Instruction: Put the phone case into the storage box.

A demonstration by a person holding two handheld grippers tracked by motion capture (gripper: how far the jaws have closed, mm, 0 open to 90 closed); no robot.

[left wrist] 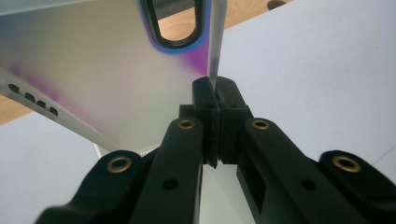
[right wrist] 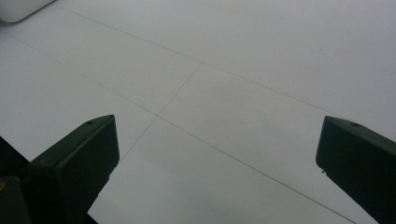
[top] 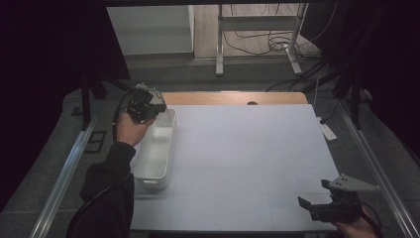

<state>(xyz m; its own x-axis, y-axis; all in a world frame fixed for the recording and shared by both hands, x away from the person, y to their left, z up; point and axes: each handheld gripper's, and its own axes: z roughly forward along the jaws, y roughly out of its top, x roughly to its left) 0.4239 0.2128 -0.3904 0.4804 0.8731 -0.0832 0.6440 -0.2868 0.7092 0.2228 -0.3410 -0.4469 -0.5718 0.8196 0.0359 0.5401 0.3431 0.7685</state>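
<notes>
A long white plastic tub [top: 156, 153] stands along the left edge of the white table top [top: 247, 158]. My left gripper [top: 148, 106] is at the tub's far end, held by a hand in a dark sleeve. In the left gripper view the tub's wall [left wrist: 116, 70] is seen from inside, and my left gripper [left wrist: 214, 86] is shut on its thin edge, just below the oval handle cutout [left wrist: 175, 23]. My right gripper [top: 314, 193] hovers low at the table's near right corner. Its jaws are open, with bare table between them in the right gripper view [right wrist: 217, 123].
A strip of wooden table [top: 233, 97] shows beyond the white top. Metal rails [top: 64, 173] run along both sides of the table. A metal stand [top: 257, 34] and loose cables [top: 277, 42] lie on the floor behind. A corner of the tub [right wrist: 18, 9] shows far off.
</notes>
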